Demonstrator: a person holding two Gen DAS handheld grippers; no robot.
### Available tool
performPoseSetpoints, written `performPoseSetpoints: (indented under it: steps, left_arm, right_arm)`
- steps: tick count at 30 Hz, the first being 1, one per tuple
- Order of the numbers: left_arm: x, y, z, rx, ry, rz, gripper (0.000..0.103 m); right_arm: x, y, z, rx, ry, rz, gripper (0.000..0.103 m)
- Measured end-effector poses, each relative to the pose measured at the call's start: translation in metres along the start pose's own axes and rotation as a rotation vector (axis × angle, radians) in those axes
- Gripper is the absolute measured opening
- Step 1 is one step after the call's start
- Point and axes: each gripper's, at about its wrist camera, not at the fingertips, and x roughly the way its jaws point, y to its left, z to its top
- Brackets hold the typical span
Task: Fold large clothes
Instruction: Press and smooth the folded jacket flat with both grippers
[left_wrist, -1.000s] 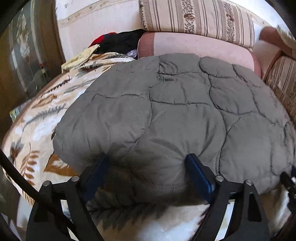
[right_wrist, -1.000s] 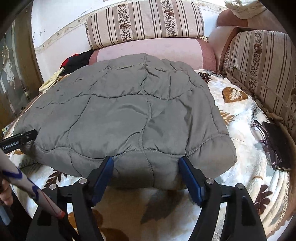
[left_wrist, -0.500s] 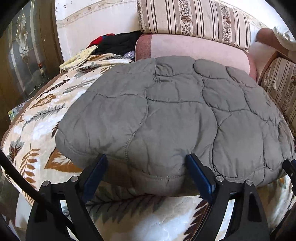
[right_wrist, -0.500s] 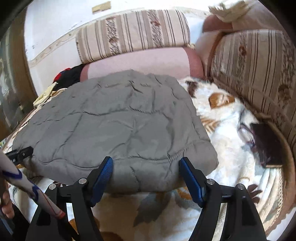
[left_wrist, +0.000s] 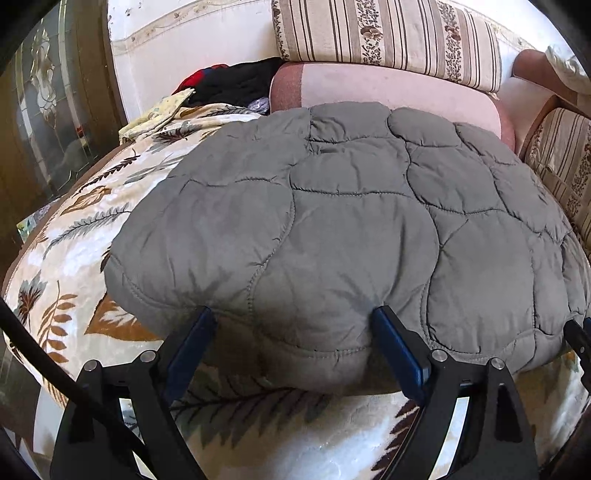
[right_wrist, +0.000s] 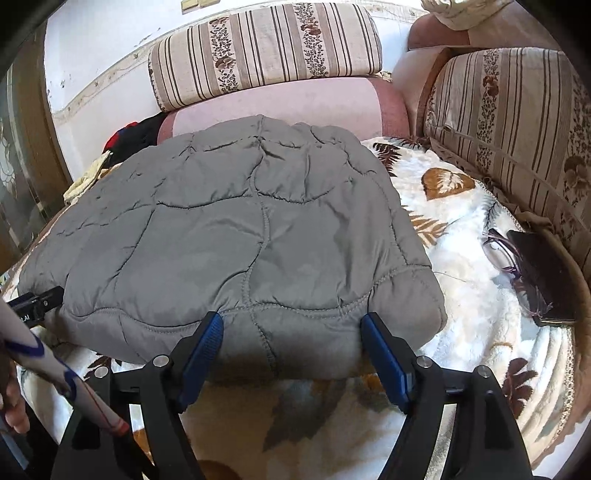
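A grey quilted jacket (left_wrist: 332, 229) lies folded in a thick pad on the leaf-patterned blanket (left_wrist: 74, 236); it also shows in the right wrist view (right_wrist: 229, 236). My left gripper (left_wrist: 295, 325) is open, its blue fingers wide apart at the jacket's near left edge, which bulges between them. My right gripper (right_wrist: 291, 328) is open at the jacket's near right edge, fingers either side of the hem. The left gripper's tip (right_wrist: 37, 302) shows at the far left of the right wrist view.
Striped sofa cushions (right_wrist: 266, 48) and a pink cushion (left_wrist: 388, 88) stand behind. Dark and red clothes (left_wrist: 236, 81) are piled at the back left. Glasses (right_wrist: 502, 251) and a dark phone (right_wrist: 543, 273) lie on the blanket at the right. A glass door (left_wrist: 48, 122) is left.
Both grippers drew back slightly and then settled at the jacket's near edge. The right view rose and tilted. The jacket stays flat.
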Motion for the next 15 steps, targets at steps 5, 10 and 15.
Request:
performPoseSetpoints:
  steps: [5,10,15]
  left_arm:
    - [-0.008,-0.001,0.002,-0.012,-0.009,-0.008,0.087]
    - [-0.001,-0.005,0.002,0.005,0.004,-0.001,0.087]
    - [0.005,-0.007,-0.002,0.017,0.004,0.006,0.088]
  right_arm:
    - [-0.021,0.020,0.008,-0.040,-0.067,0.013,0.080]
    - [-0.002,0.038,0.008,-0.081,-0.011,0.008,0.080]
    - [0.017,0.038,0.001,-0.102,0.021,-0.008,0.082]
